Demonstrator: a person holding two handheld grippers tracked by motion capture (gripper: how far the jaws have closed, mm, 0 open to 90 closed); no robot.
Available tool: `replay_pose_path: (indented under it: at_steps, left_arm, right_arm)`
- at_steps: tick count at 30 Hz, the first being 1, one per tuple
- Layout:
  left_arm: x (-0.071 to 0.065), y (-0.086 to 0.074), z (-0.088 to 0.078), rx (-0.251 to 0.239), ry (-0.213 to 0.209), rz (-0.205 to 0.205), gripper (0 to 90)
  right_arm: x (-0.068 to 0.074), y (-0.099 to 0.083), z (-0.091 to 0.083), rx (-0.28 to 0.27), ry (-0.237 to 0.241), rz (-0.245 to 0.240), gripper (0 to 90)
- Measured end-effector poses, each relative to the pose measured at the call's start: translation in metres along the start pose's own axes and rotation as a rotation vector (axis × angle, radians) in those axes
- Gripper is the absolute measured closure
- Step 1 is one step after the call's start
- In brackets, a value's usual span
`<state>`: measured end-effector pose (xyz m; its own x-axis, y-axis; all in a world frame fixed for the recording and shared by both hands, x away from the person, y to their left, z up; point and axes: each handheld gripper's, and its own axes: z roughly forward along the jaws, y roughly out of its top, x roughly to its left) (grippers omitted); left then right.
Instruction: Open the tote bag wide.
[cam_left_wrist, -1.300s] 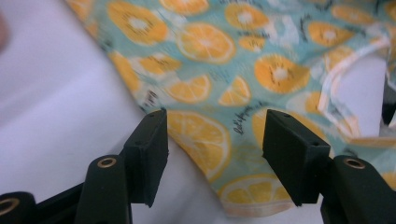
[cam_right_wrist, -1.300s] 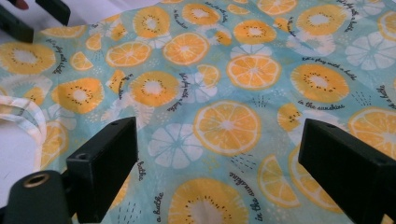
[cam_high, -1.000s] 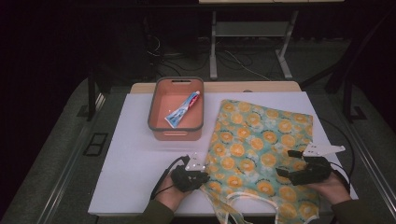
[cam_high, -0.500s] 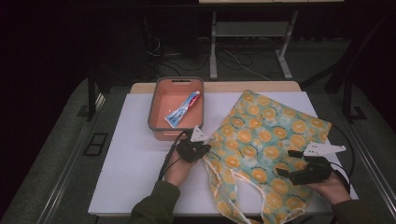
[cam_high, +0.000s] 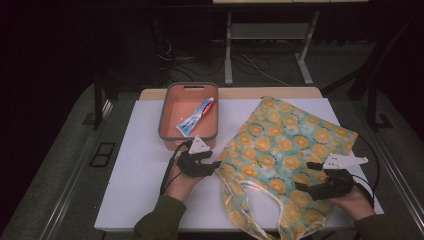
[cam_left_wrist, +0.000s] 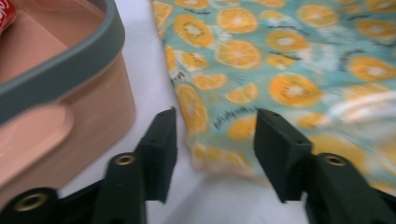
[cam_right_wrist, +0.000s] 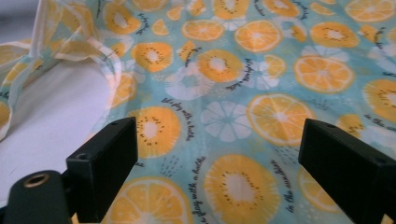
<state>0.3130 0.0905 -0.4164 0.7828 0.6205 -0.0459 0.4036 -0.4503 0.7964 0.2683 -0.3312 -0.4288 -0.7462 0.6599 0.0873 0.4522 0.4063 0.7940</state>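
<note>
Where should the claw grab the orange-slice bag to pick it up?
Probably the looped handles at the near end of the bag. They stick out from the flat cloth onto the bare table, so the left claw could come in from the left.

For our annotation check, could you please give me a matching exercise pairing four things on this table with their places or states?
Things:
1. toothpaste tube
2. bin
3. fruit-print bag
4. left gripper

Places or states:
A. spread flat on the table's right half
B. lying inside the bin
C. jaws apart at the bag's left edge, gripping nothing
D. standing at the table's far edge

Pairs: 1-B, 2-D, 3-A, 4-C
</note>
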Motion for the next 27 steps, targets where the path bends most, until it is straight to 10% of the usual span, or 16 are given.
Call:
replay_pose_path:
  at_steps: [13,27]
  left_arm:
    - [-0.008,-0.048,-0.047,0.004,-0.032,-0.032,25.4]
    - [0.002,-0.059,-0.048,-0.008,-0.029,-0.025,15.7]
  right_arm:
    - [0.031,0.012,0.013,0.037,0.086,-0.062,16.8]
    - [0.096,0.035,0.056,0.099,0.327,-0.162,36.7]
